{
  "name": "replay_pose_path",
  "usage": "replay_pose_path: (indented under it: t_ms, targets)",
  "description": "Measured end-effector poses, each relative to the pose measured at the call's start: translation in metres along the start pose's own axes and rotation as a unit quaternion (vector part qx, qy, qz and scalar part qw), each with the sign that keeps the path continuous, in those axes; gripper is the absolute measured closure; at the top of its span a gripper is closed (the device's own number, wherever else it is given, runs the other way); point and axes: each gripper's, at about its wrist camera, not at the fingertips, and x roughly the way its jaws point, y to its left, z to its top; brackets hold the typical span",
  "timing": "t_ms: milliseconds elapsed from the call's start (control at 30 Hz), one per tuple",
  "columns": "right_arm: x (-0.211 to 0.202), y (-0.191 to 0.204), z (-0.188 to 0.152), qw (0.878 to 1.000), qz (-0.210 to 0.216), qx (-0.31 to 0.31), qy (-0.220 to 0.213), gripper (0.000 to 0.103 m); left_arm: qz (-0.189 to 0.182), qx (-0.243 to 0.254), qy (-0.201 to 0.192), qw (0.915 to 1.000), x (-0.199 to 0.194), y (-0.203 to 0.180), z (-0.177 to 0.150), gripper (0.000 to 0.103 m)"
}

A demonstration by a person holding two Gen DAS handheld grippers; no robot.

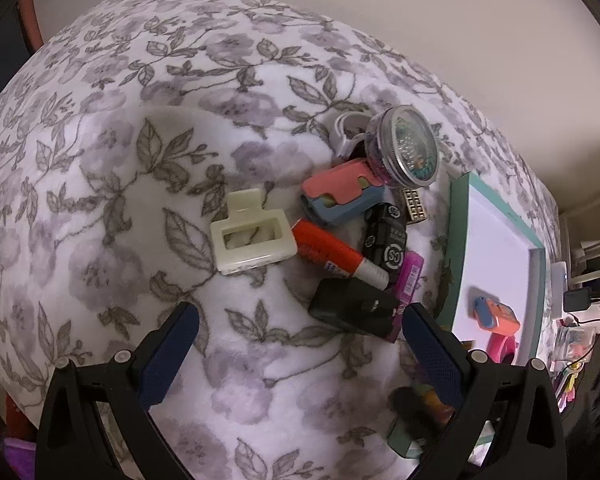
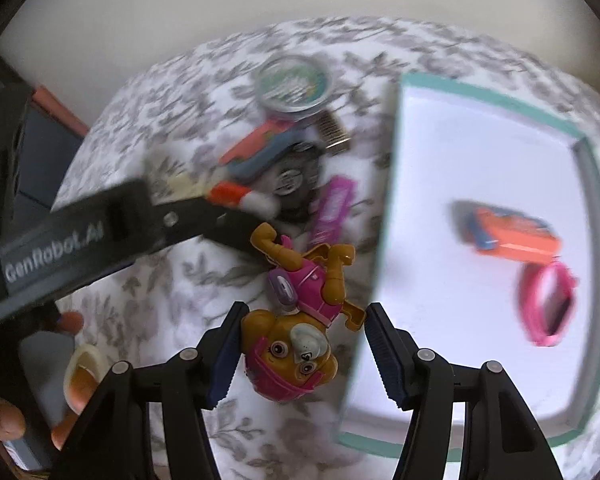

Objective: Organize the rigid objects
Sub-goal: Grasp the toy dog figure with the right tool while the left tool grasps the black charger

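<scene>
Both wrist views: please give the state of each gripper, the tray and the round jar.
Left gripper: open, nothing between its fingers.
Right gripper: shut on the brown and pink plastic dog figure, held upside down.
White tray with teal rim: holds two toys.
Round clear jar with metal lid: closed, tilted.

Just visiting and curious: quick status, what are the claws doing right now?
Right claw shut on dog figure, beside white tray. Left claw open, empty, over toy pile near cream hair clip. Path to tray clear.
</scene>
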Motion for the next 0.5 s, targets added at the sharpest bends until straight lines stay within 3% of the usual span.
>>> replay_pose_path:
  t_ms: [100, 333, 500]
  targets:
    - [-0.013, -0.017, 0.004, 1.000, 0.001, 0.022, -0.016, 0.040, -0.002, 0.011, -0.001, 0.9999, 0.001, -0.007, 0.001, 0.002]
    - [-0.036, -0.052, 0.004, 0.996, -0.004, 0.076, -0.043, 0.040, 0.013, 0.064, 0.002, 0.9979, 0.011, -0.034, 0.000, 0.016]
    - [-0.040, -0.068, 0.004, 0.994, -0.001, 0.098, -0.045, 0.041, 0.023, 0.079, 0.009, 0.9966, 0.024, -0.041, -0.001, 0.037]
